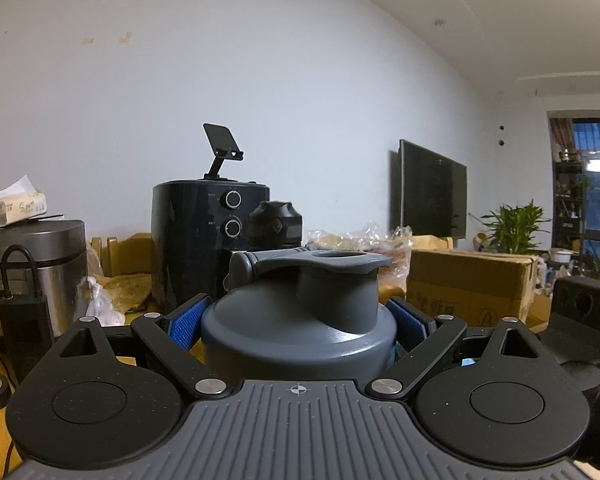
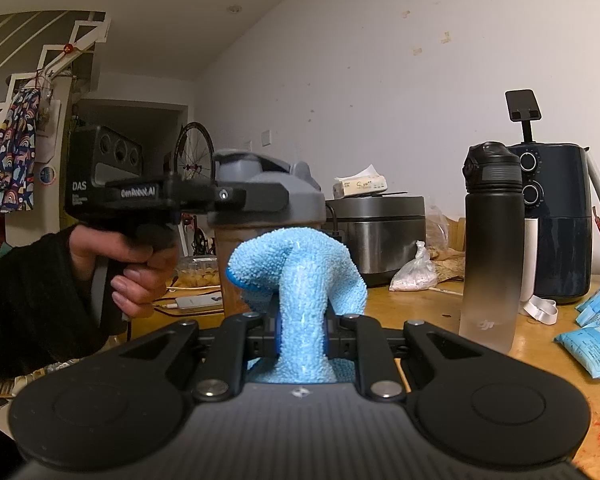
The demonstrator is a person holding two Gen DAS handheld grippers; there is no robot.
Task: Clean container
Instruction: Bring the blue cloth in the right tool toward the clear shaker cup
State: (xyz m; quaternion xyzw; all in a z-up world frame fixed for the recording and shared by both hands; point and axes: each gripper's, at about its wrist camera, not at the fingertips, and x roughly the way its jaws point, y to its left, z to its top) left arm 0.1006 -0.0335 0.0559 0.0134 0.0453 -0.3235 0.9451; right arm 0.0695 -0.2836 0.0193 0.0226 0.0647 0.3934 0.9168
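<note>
Right wrist view: your right gripper has its fingers pinching a light blue microfibre cloth, which bunches up between them and flops over just ahead. Straight beyond the cloth stands the shaker bottle, its grey lid on top and its brownish body below, held by your left gripper, whose fingers are clamped on the lid from both sides. Your left hand, in a dark sleeve, grips the handle at the left. Left wrist view: the blue pads of those fingers press against the lid, and its flip cap and spout rise directly ahead. Further along the wooden worktop stands a black DJI water bottle, with blue packets near the right edge. Toward the far edge by the wall sit a rice cooker and a dark air fryer.
</note>
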